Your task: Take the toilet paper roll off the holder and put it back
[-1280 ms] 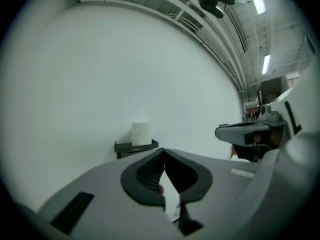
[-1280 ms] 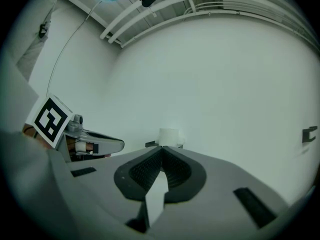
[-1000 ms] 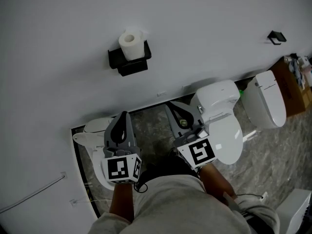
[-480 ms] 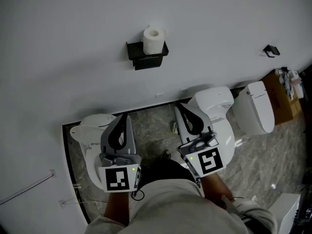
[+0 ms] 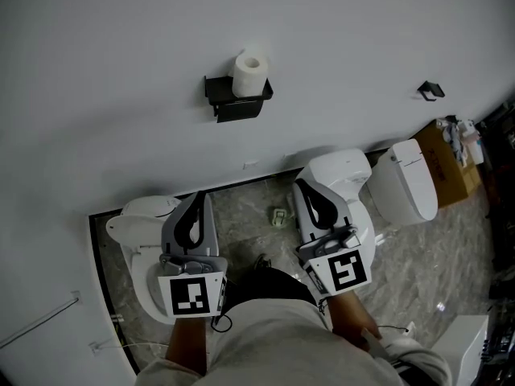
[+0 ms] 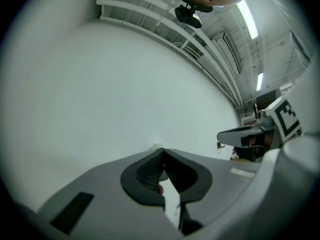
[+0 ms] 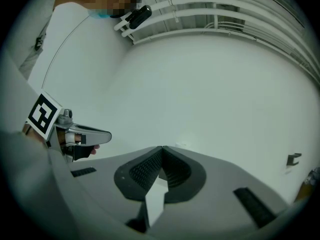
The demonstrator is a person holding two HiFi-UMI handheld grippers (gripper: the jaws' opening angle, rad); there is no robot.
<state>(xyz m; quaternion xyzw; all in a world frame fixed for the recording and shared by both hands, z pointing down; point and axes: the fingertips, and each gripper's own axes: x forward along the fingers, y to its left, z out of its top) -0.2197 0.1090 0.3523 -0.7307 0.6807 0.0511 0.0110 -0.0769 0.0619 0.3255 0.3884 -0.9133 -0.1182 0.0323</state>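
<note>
Head view: the left hand-held gripper (image 5: 201,198) covers much of a white toilet (image 5: 141,211), and the right hand-held gripper (image 5: 301,185) covers part of a second toilet (image 5: 342,167). The black holder (image 5: 237,103) hides the foot of the toilet paper roll (image 5: 250,69). A small object (image 5: 279,216) on the floor (image 5: 241,211) and a black wall fitting (image 5: 430,90) are too small to identify. The bottom edge cuts off the person (image 5: 273,336).
</note>
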